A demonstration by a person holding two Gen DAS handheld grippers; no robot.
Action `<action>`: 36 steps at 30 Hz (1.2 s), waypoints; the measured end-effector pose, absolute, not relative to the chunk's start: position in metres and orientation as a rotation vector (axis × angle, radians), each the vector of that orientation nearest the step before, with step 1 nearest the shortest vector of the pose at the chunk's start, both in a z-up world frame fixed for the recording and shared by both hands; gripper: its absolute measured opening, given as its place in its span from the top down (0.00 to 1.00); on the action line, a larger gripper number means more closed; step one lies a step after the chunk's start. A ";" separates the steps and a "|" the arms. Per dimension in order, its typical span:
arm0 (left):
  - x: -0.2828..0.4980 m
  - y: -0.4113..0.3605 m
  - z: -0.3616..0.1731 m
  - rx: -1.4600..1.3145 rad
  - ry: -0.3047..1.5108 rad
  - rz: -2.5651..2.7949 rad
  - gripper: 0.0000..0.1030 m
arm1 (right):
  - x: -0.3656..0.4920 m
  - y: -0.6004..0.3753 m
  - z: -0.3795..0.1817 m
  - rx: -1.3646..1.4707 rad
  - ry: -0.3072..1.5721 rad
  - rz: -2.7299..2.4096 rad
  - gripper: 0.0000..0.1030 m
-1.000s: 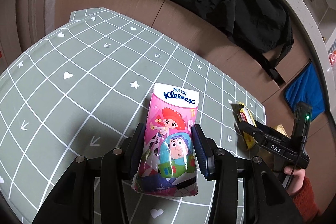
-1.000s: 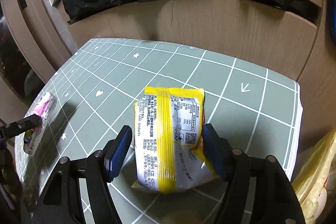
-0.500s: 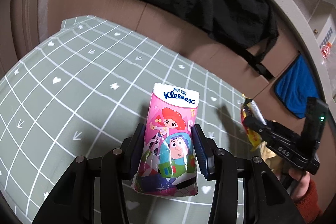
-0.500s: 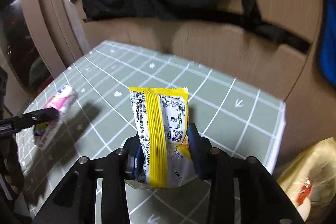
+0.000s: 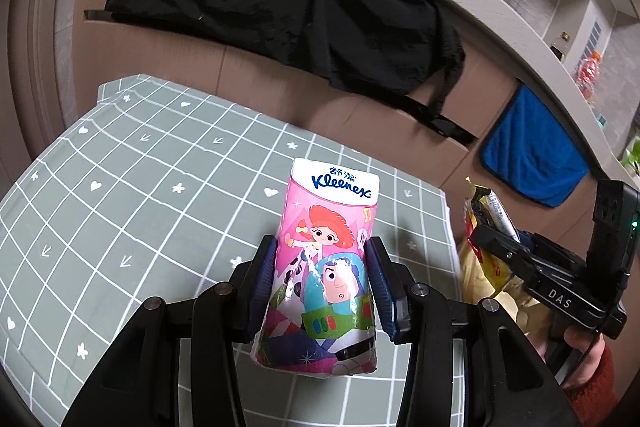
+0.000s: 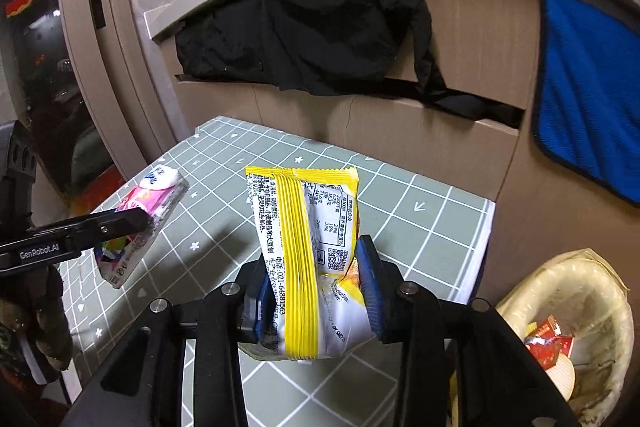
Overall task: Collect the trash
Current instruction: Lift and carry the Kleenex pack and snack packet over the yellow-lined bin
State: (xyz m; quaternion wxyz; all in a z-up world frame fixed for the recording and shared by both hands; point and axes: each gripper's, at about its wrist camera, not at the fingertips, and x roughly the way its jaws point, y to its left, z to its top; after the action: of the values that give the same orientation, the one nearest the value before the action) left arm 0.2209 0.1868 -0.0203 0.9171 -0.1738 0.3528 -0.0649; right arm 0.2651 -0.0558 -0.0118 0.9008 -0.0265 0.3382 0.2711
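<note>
Blue-padded fingers [image 5: 266, 279] of the left gripper [image 5: 322, 281] are pressed against both sides of a pink Kleenex tissue pack [image 5: 326, 267], which is held upright above the green grid tablecloth [image 5: 132, 211]. "Kleenex" is read in blue on the white top band, with cartoon figures printed below. In the right wrist view the same pack is seen at 9 o'clock, tilted, gripped by an arm marked "GenRobot.AI".

The right gripper [image 6: 316, 287] is clamped on a yellow-and-white snack wrapper [image 6: 304, 251], lifted clear of the cloth. A QR code, a nutrition table, Chinese text and the digits "021-6488 1563" are seen on its back. In the left wrist view the right gripper's body, marked "DAS", is held by a hand [image 5: 580, 347] at 3 o'clock.

A bin lined with a yellow bag [image 6: 580, 307] is seen at 4 o'clock, with red wrappers inside. A black garment [image 6: 304, 39] and a blue cloth [image 6: 588, 95] are draped behind.
</note>
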 end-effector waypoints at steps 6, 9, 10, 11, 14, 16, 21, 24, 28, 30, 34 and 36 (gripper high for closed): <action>0.215 0.165 0.004 -0.325 0.664 -0.159 0.56 | 0.249 -0.074 0.008 -0.035 0.639 0.552 0.66; 0.214 0.148 0.026 -0.295 0.609 -0.182 0.56 | 0.241 -0.088 0.024 -0.033 0.593 0.545 0.66; 0.214 0.141 0.034 -0.287 0.590 -0.192 0.56 | 0.238 -0.096 0.031 -0.024 0.572 0.539 0.66; 0.213 0.134 0.042 -0.281 0.569 -0.209 0.56 | 0.234 -0.103 0.037 -0.016 0.555 0.534 0.66; 0.219 0.110 0.062 -0.275 0.530 -0.261 0.56 | 0.226 -0.128 0.054 0.004 0.506 0.512 0.66; 0.224 0.089 0.075 -0.267 0.501 -0.298 0.56 | 0.221 -0.145 0.064 0.008 0.477 0.485 0.66; 0.234 0.031 0.104 -0.241 0.413 -0.404 0.55 | 0.206 -0.203 0.089 0.014 0.406 0.383 0.66; 0.240 -0.002 0.109 -0.225 0.394 -0.460 0.55 | 0.200 -0.233 0.097 0.010 0.387 0.313 0.66; 0.246 -0.039 0.100 -0.200 0.420 -0.522 0.55 | 0.196 -0.267 0.095 0.014 0.390 0.239 0.66; 0.250 -0.055 0.091 -0.190 0.449 -0.543 0.55 | 0.199 -0.281 0.091 0.028 0.401 0.217 0.66; 0.261 -0.077 0.072 -0.181 0.511 -0.559 0.55 | 0.204 -0.301 0.077 0.062 0.439 0.188 0.66; 0.263 -0.084 0.064 -0.174 0.532 -0.560 0.55 | 0.205 -0.304 0.070 0.073 0.450 0.185 0.66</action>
State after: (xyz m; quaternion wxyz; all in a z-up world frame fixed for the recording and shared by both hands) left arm 0.2626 -0.0841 0.0638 0.9227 -0.0849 0.2589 -0.2727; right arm 0.2050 -0.3040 0.0703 0.9699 0.0363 0.2229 0.0915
